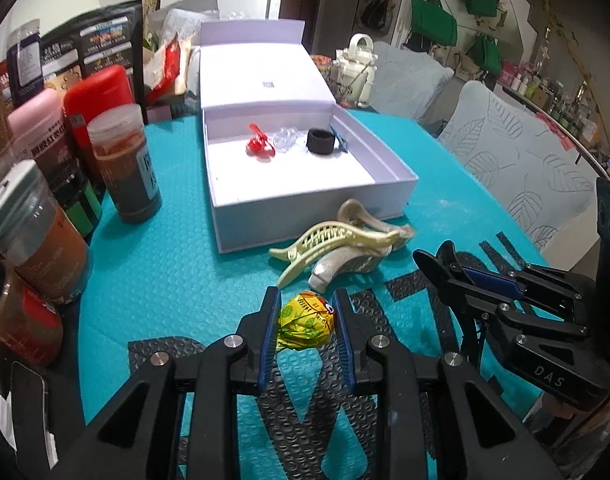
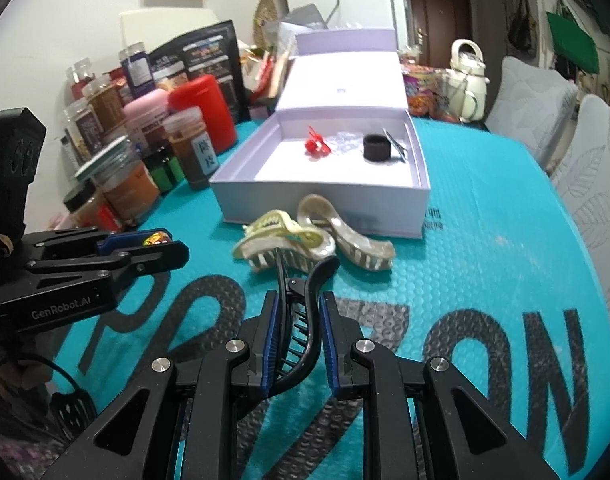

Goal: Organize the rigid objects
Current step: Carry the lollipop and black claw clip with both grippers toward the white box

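Note:
My left gripper (image 1: 307, 300) is shut on a yellow foil-wrapped candy (image 1: 305, 326), lifted over the teal mat (image 1: 165, 280); the same gripper (image 2: 177, 242) appears at the left of the right wrist view. My right gripper (image 2: 297, 300) is shut on a black hair claw clip (image 2: 305, 320), and it (image 1: 429, 260) shows at the right of the left wrist view. Two cream hair claw clips (image 1: 345, 248) (image 2: 305, 240) lie in front of an open lilac box (image 1: 265, 208) (image 2: 325, 204). Inside it rest a red clip (image 1: 259, 146), a clear clip (image 1: 285, 142) and a black ring (image 1: 321, 142).
Jars and bottles (image 1: 121, 160) crowd the mat's left side, a red canister (image 1: 101, 96) among them. A cream kettle (image 1: 357, 68) stands behind the box. Pale cushioned chairs (image 1: 517, 168) line the right edge. The box lid (image 1: 261, 76) lies folded back.

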`<state>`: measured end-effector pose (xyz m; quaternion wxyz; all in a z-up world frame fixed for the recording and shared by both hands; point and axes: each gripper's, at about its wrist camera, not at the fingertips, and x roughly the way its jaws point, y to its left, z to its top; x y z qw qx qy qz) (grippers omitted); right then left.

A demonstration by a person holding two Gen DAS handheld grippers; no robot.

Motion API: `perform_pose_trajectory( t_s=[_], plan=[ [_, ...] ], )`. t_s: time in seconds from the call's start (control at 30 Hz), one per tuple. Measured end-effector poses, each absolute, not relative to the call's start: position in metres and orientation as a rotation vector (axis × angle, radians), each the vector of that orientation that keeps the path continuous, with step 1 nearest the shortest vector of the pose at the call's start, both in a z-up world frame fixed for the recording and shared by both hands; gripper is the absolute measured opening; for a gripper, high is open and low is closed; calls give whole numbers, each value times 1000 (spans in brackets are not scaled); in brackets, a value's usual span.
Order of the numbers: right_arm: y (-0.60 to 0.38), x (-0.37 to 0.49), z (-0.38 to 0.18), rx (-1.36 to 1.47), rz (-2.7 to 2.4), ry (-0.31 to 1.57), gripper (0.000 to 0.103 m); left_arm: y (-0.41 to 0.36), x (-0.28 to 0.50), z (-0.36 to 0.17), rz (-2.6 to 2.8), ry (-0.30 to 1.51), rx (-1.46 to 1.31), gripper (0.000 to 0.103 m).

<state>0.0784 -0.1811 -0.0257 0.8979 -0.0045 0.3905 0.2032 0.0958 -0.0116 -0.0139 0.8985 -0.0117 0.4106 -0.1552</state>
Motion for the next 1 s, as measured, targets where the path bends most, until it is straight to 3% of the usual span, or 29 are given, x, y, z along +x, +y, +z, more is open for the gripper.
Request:
perform_pose_trajectory(
  t_s=[1.0],
  plan=[
    [-178,119,64,-39,497,611,20,-24,148,83,-415,612,9,26]
  ],
)
